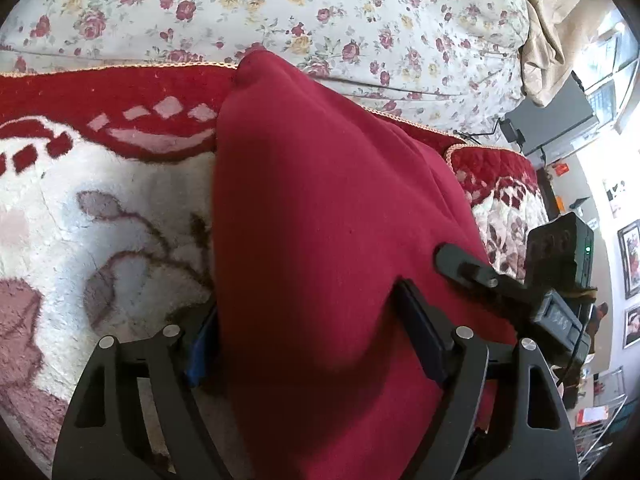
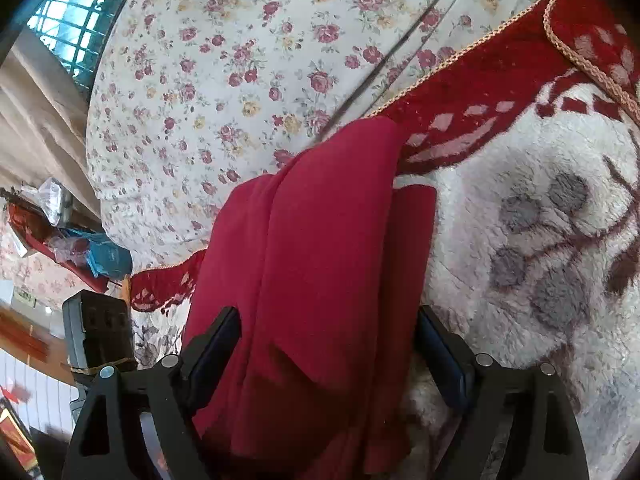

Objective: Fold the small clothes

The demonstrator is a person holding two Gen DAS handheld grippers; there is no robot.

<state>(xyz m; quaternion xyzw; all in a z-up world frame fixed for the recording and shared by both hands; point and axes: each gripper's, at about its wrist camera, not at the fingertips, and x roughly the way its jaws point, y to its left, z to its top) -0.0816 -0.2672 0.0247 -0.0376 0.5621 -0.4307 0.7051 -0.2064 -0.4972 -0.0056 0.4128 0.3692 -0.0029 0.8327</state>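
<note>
Spread over the fleecy blanket [image 1: 100,208], below the floral sheet [image 1: 320,8]: a red cloth [image 1: 320,208], bunched into one long thick ridge, not yet flat or squared. Runs lengthwise through both grippers.

Left gripper [image 1: 308,296]: spread wide, gap filled with cloth that brushes both pads [image 1: 420,336], no pinch to be seen. Right gripper [image 2: 328,312]: equally wide, cloth [image 2: 320,240] against one side, a strip of fleece bare before the other finger [image 2: 444,360]; nothing gripped.

Probably best to flatten before folding. Back off the ridge and seek an edge or corner instead of the whole roll. Close on cloth alone, keeping fleece out of the pads. Draw apart evenly to take out the slack, then lay down with edges matched. Likely to slump again if released while heaped.
</note>
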